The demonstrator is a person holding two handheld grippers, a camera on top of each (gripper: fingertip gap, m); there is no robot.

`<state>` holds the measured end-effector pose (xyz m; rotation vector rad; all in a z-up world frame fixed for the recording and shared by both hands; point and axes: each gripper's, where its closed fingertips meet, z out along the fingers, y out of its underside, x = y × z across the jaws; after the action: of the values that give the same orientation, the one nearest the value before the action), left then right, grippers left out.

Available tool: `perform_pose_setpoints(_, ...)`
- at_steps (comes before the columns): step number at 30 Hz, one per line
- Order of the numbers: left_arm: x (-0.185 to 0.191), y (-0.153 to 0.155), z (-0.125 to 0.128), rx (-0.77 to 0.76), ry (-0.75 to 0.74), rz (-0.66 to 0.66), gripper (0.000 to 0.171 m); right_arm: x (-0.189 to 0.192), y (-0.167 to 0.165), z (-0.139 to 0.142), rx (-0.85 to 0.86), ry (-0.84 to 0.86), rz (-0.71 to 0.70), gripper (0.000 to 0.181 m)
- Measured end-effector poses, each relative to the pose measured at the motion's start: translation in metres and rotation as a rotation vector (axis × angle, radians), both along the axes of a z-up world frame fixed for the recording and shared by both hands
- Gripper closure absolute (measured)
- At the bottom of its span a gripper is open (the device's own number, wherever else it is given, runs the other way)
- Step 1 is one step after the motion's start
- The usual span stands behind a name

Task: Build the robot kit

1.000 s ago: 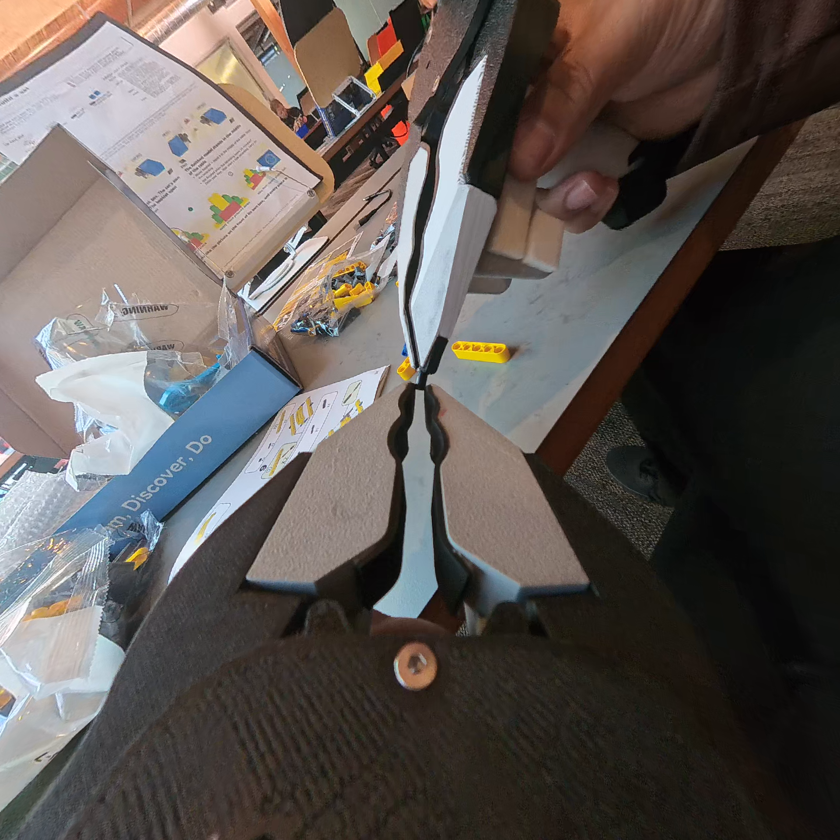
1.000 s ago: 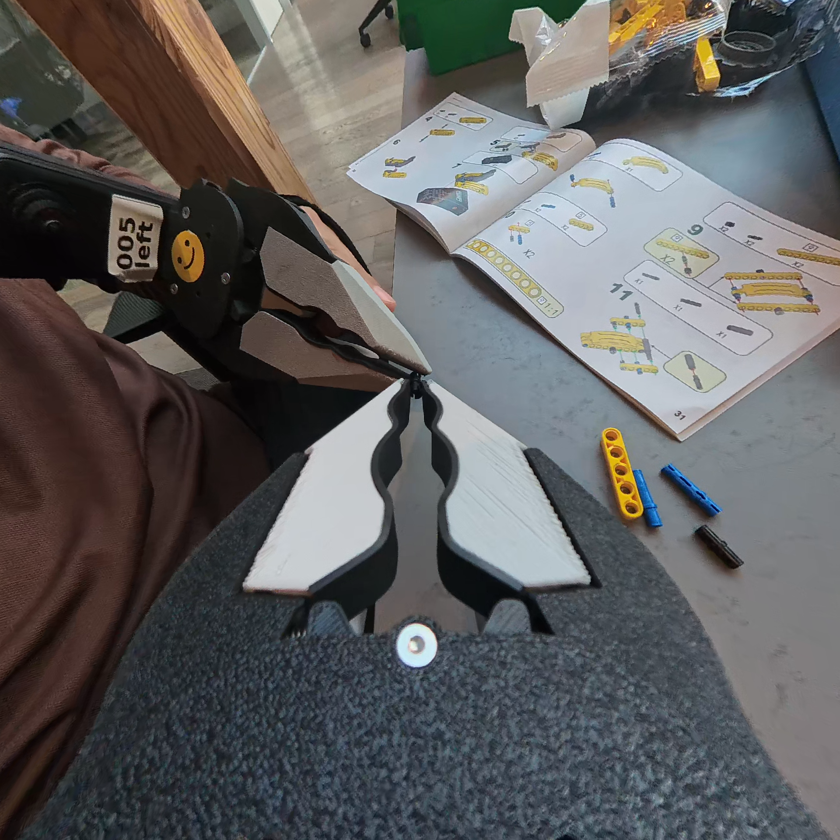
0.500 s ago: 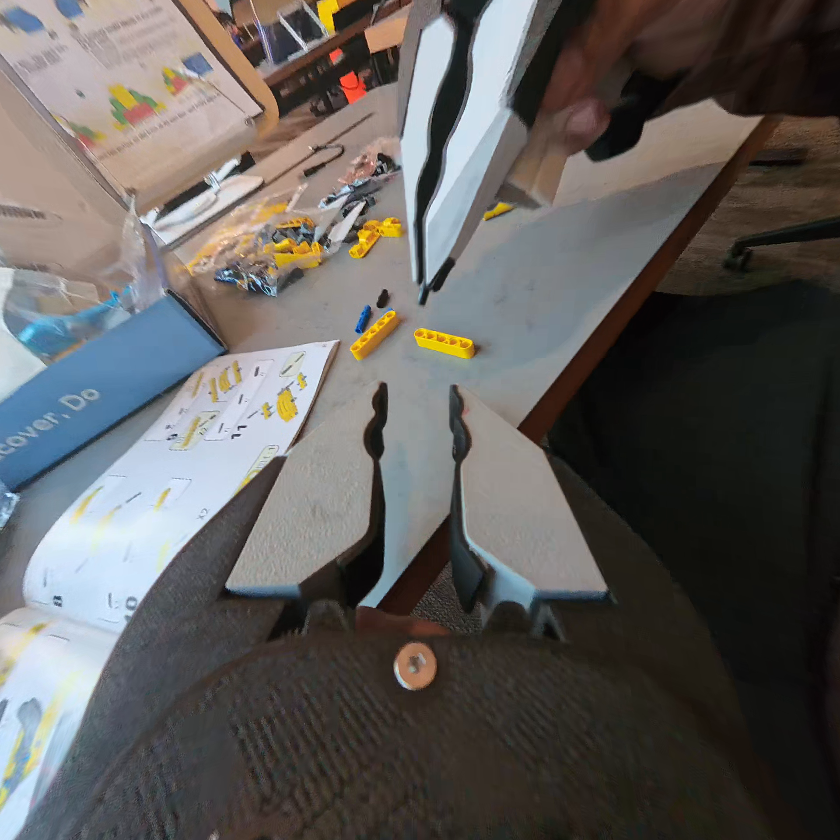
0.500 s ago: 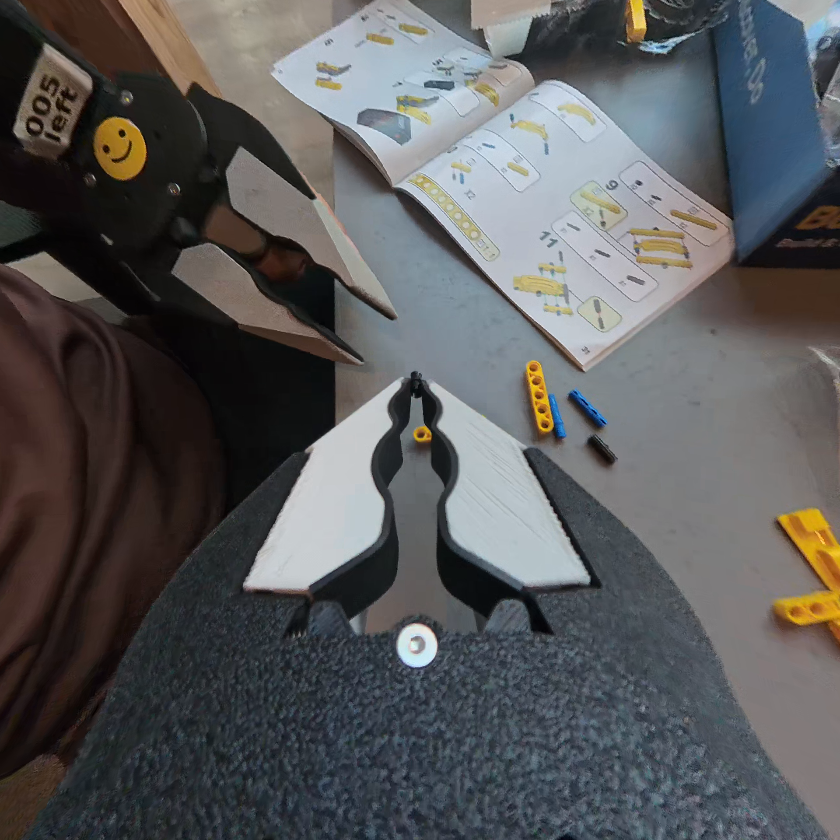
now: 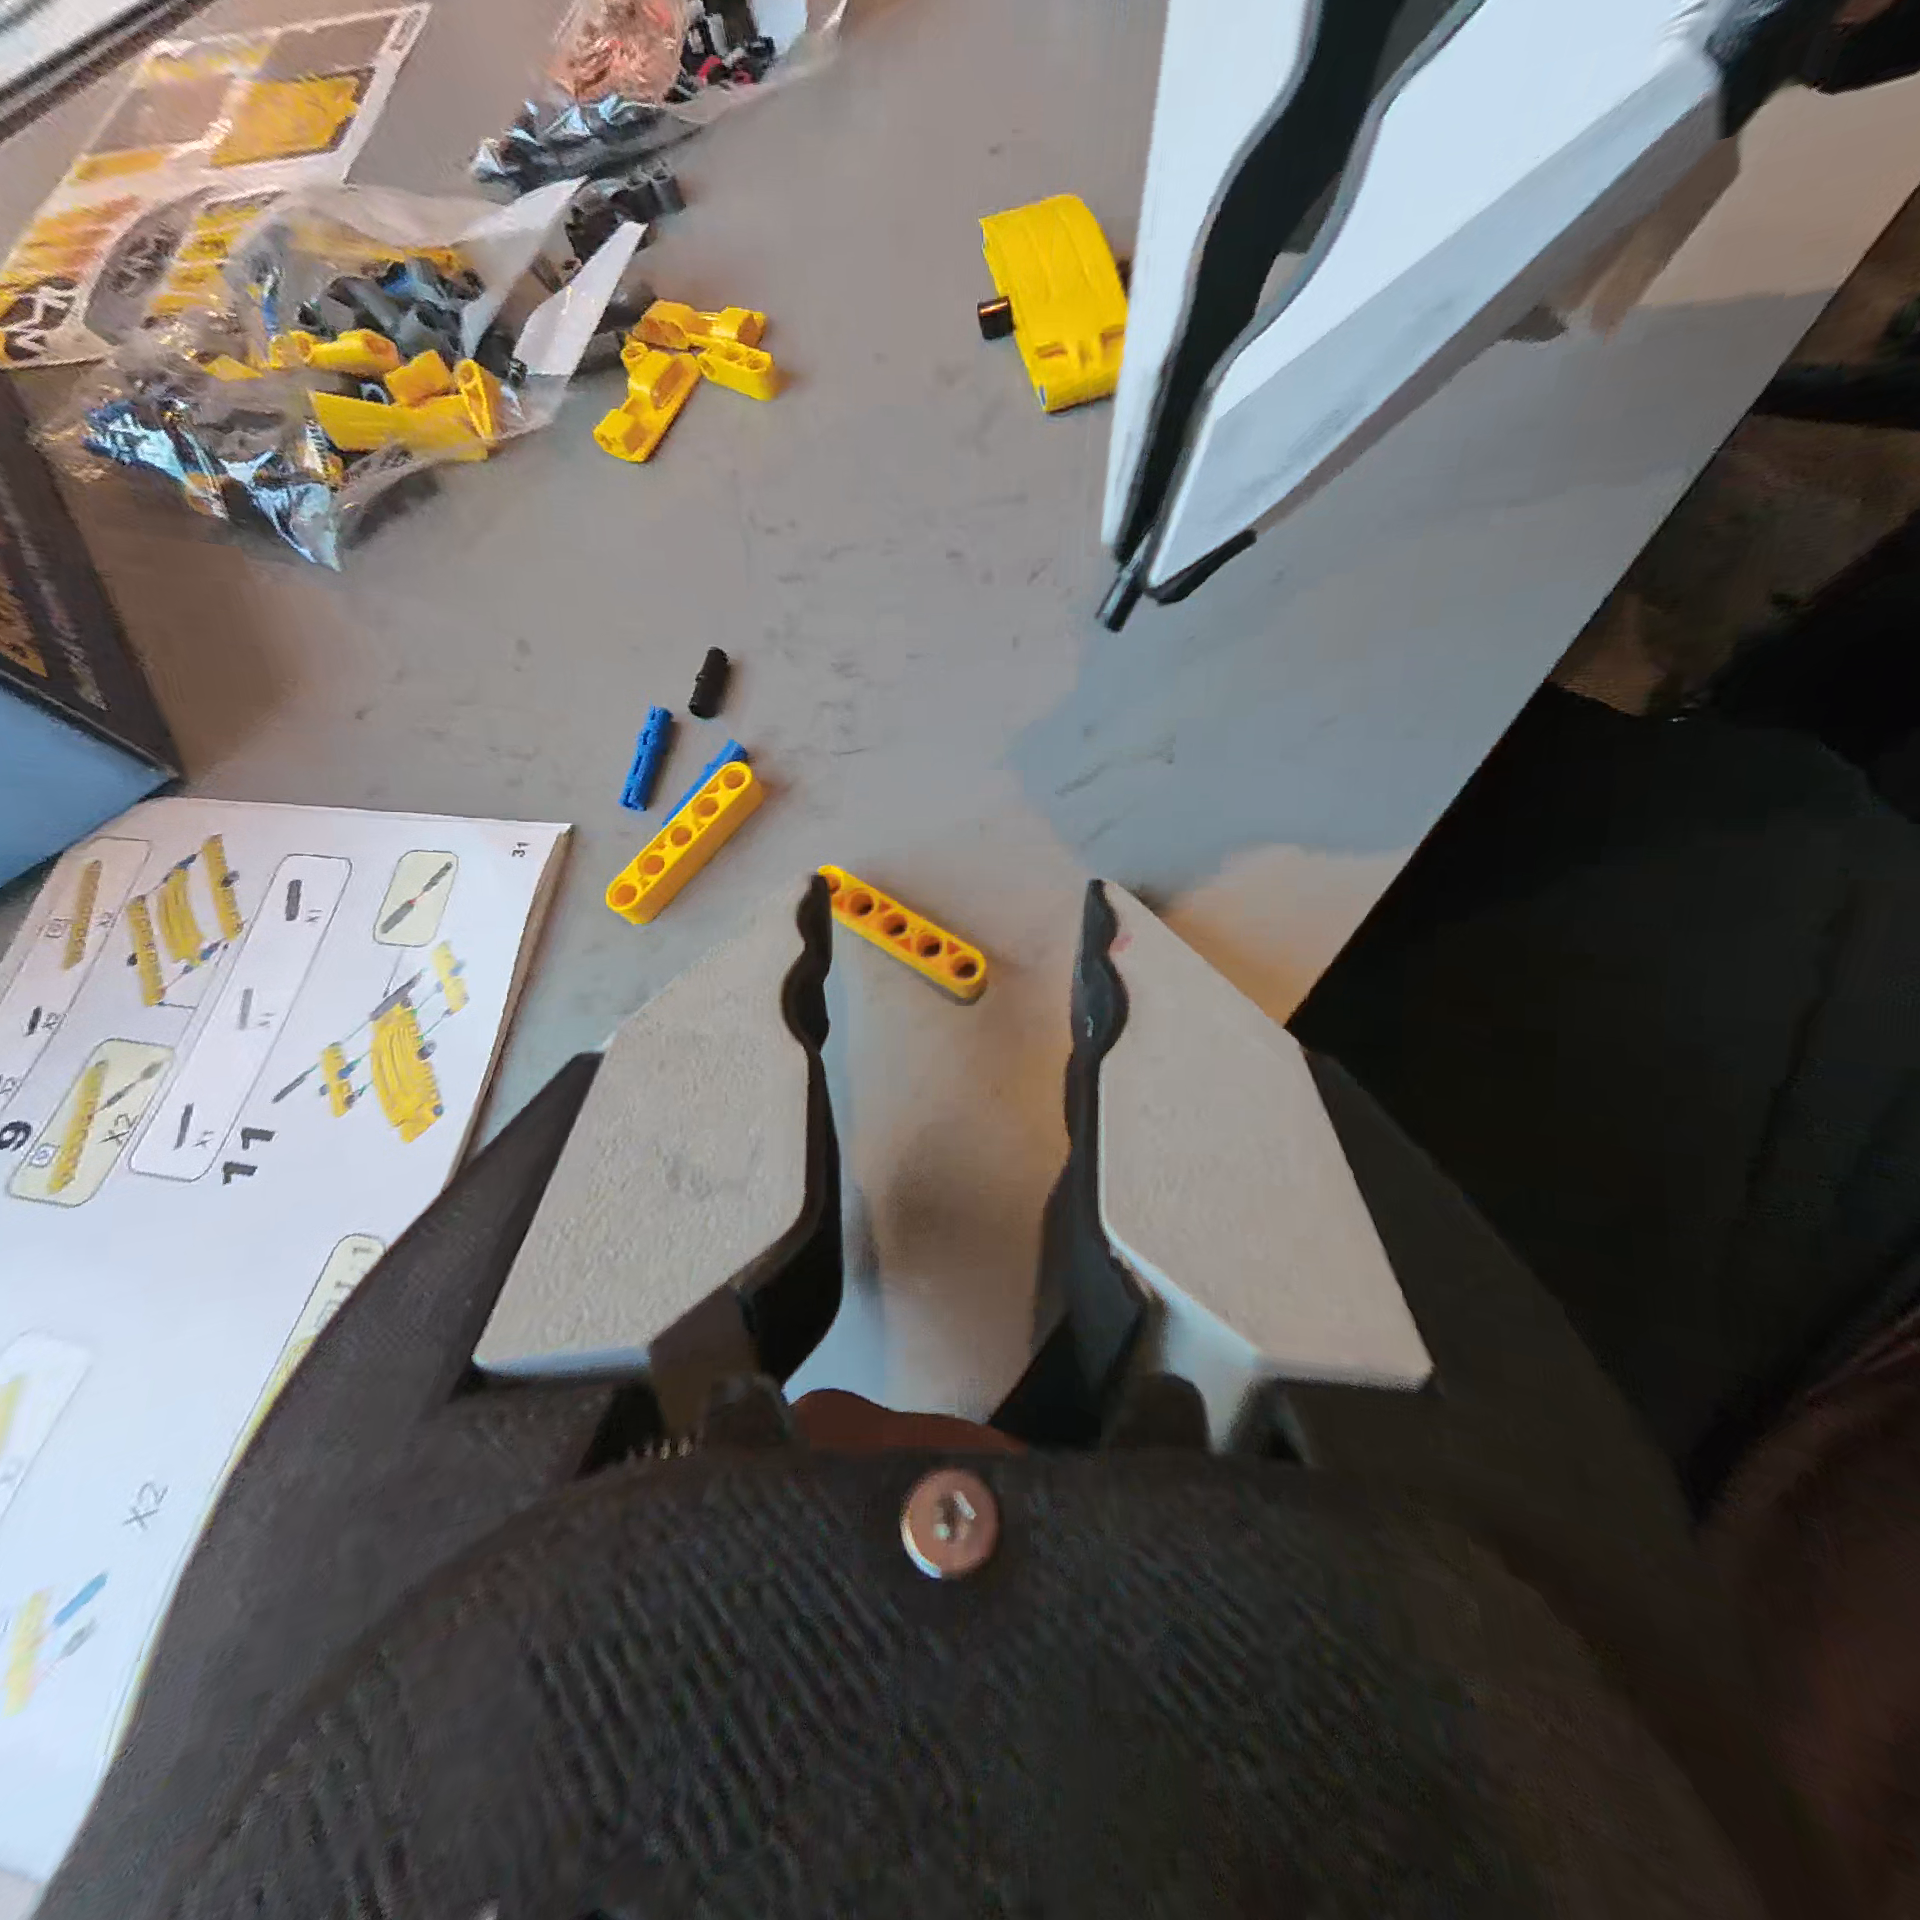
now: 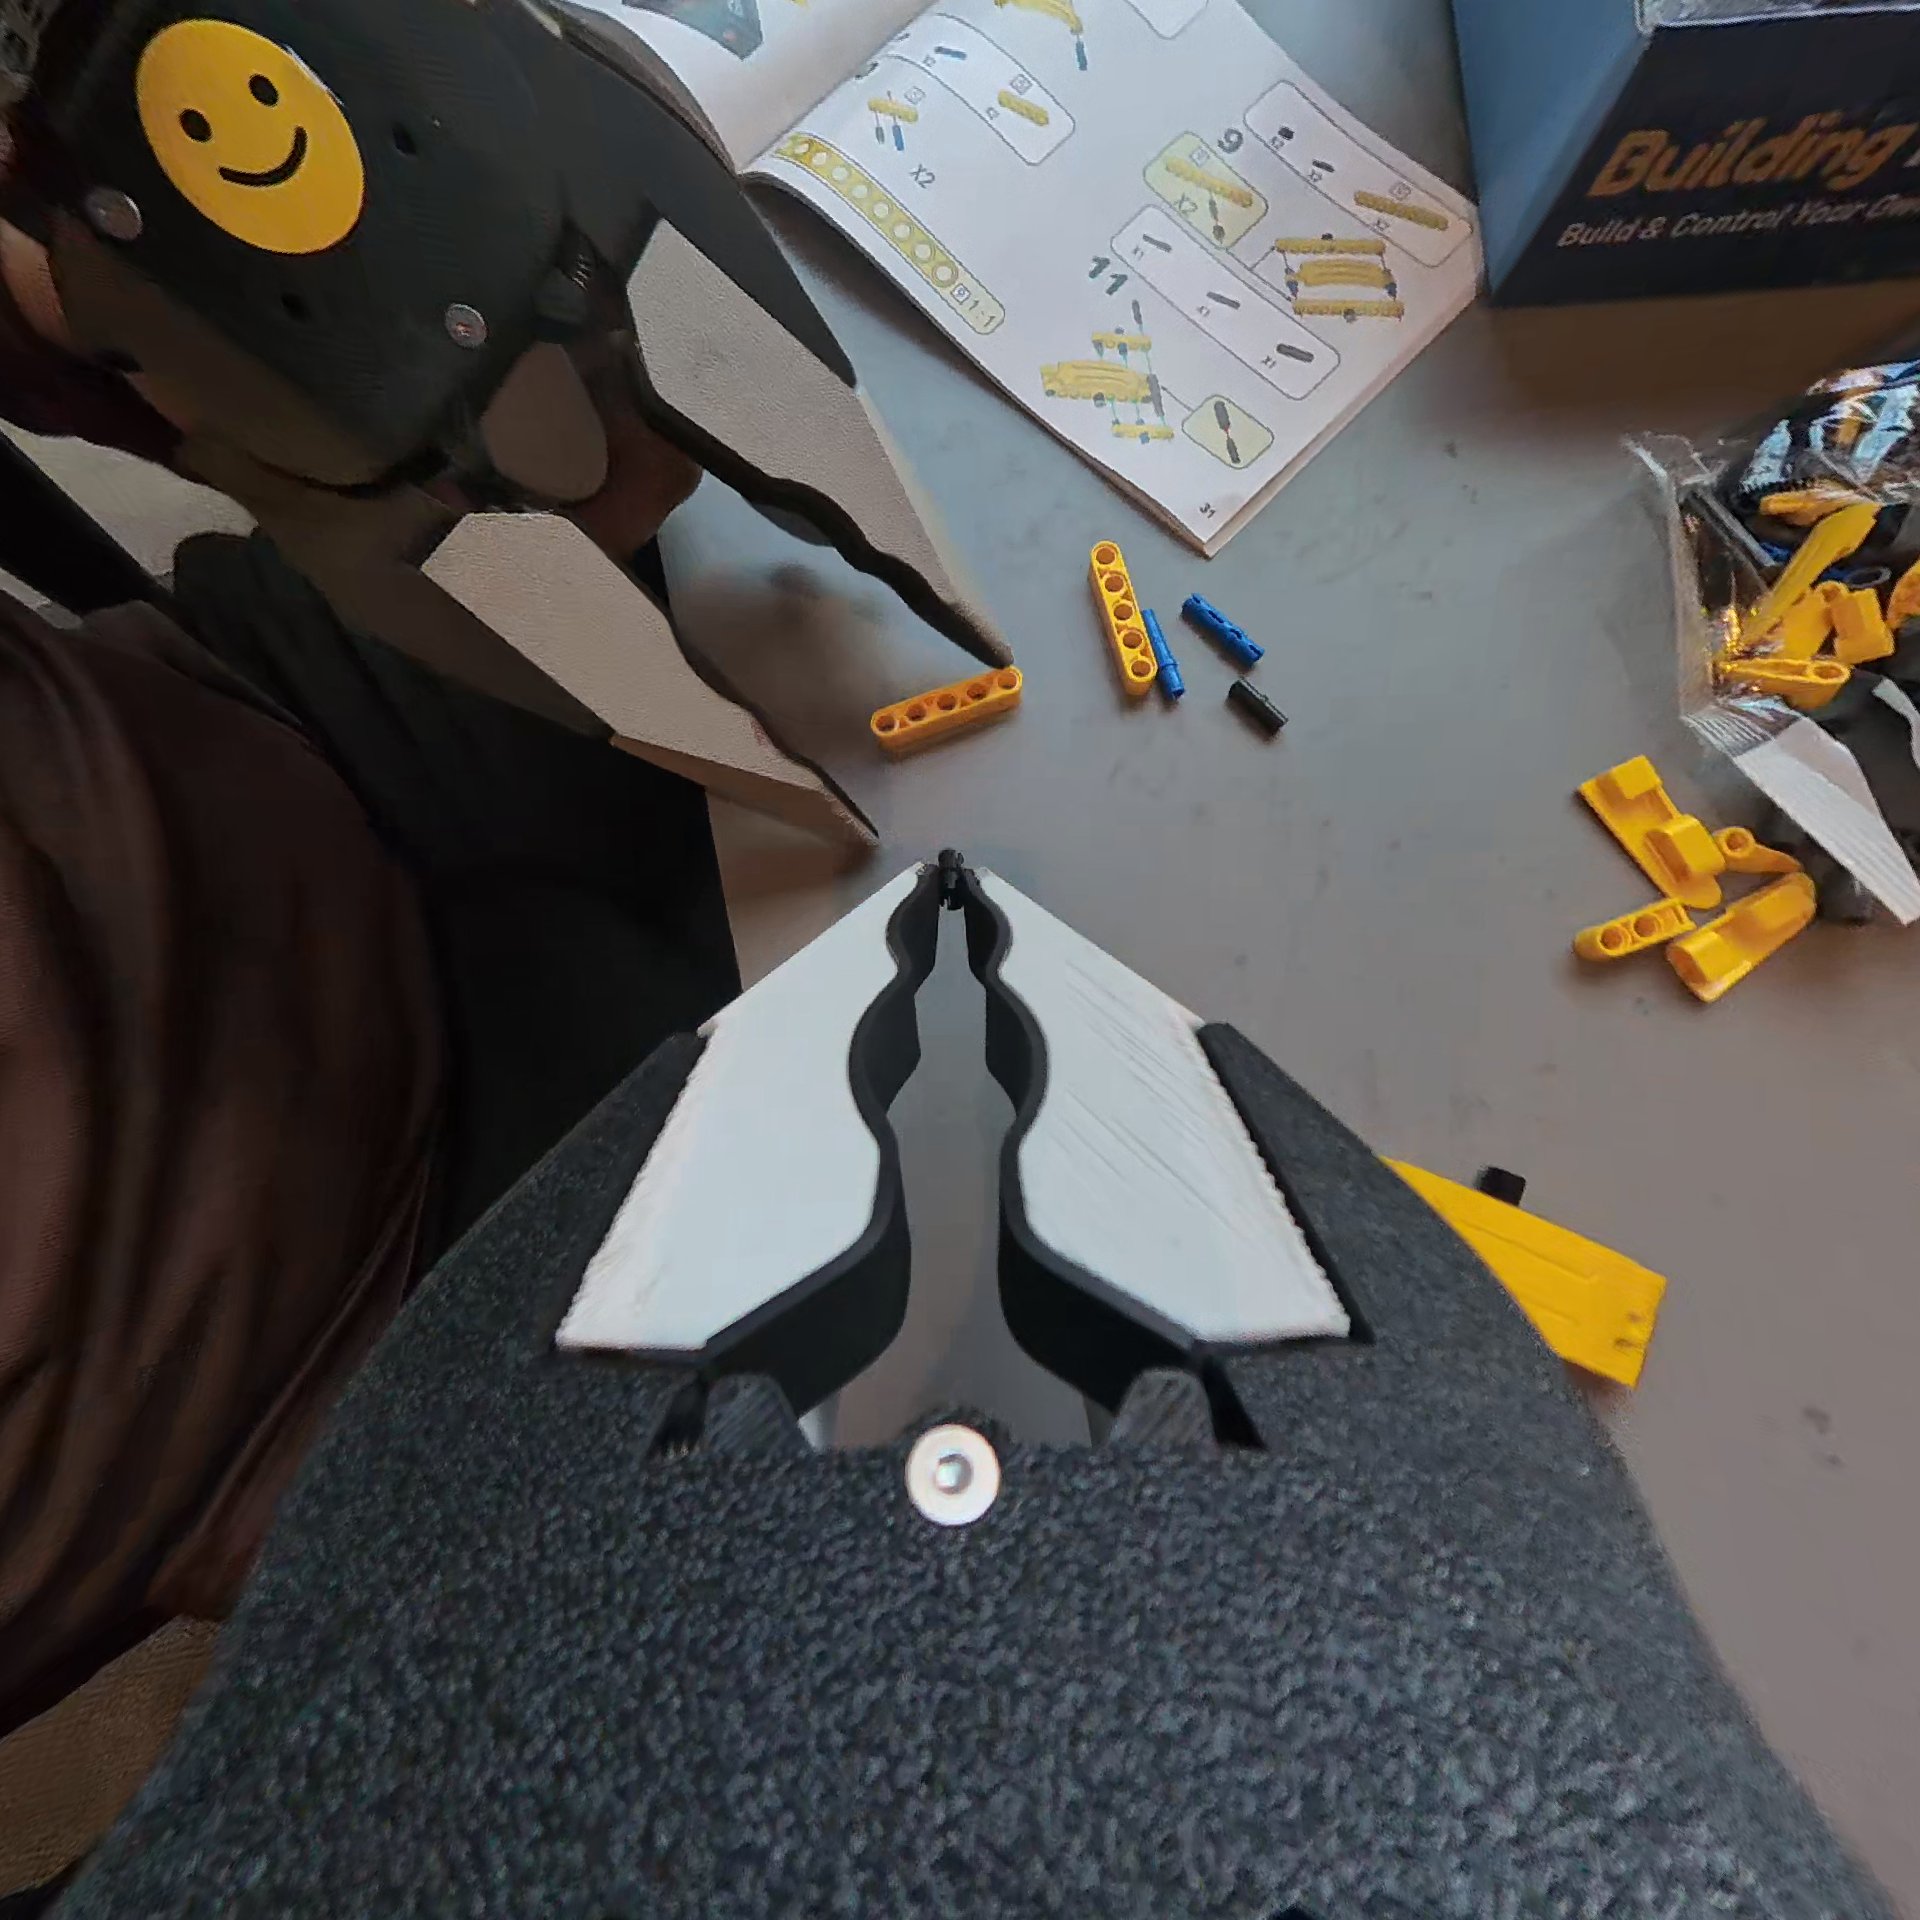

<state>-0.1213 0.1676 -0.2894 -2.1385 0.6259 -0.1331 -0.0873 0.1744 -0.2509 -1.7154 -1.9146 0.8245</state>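
Left gripper (image 5: 951, 899) spread astride yellow beam (image 5: 902, 932) lying crosswise; right gripper (image 6: 948, 871) clenched on seemingly a black pin (image 6: 949, 865).

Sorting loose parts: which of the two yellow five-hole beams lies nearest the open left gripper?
The yellow beam at the left gripper fingertips, alone; the other yellow beam lies beside a blue pin.
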Motion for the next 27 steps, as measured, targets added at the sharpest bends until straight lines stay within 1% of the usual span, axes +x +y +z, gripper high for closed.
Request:
perform_pose_setpoints(1, 0.001, 0.001, 0.001, -0.001, -0.002, 0.001, 0.133, 0.004, 0.001, 0.001, 0.002, 0.007, -0.006, 0.177)
perform_pose_setpoints(2, -0.001, 0.002, 0.0, 0.004, 0.015, 0.01, 0.15, 0.008, 0.002, 0.003, 0.001, 0.015, -0.012, 0.177)
perform_pose_setpoints(6, -0.01, 0.004, 0.0, 0.026, 0.069, 0.023, 0.167, 0.018, 0.005, 0.003, -0.02, 0.047, -0.033, 0.177)
perform_pose_setpoints(8, -0.011, 0.003, 0.0, 0.03, 0.067, -0.001, 0.17, 0.02, 0.005, 0.002, -0.034, 0.06, -0.04, 0.177)
perform_pose_setpoints(10, -0.011, 0.0, 0.0, 0.015, 0.056, -0.035, 0.171, 0.021, 0.004, 0.0, -0.044, 0.066, -0.043, 0.177)
perform_pose_setpoints(14, -0.016, -0.006, -0.001, 0.005, 0.096, -0.119, 0.171, 0.019, 0.003, -0.001, -0.05, 0.067, -0.037, 0.177)
perform_pose_setpoints(17, -0.017, -0.006, 0.0, 0.003, 0.081, -0.154, 0.171, 0.011, 0.002, 0.0, -0.078, 0.076, -0.03, 0.177)
perform_pose_setpoints(19, -0.02, -0.006, 0.0, -0.004, 0.083, -0.145, 0.169, 0.005, 0.0, 0.0, -0.099, 0.081, -0.026, 0.177)
perform_pose_setpoints(20, -0.023, -0.007, -0.001, -0.005, 0.09, -0.14, 0.16, 0.002, -0.001, -0.001, -0.108, 0.08, -0.022, 0.177)
perform_pose_setpoints(22, -0.029, -0.01, -0.001, 0.006, 0.104, -0.126, 0.151, -0.003, -0.004, -0.005, -0.115, 0.066, -0.017, 0.177)
perform_pose_setpoints(27, -0.04, -0.021, 0.0, 0.035, 0.114, -0.108, 0.152, -0.016, -0.009, -0.01, -0.114, 0.038, -0.005, 0.177)
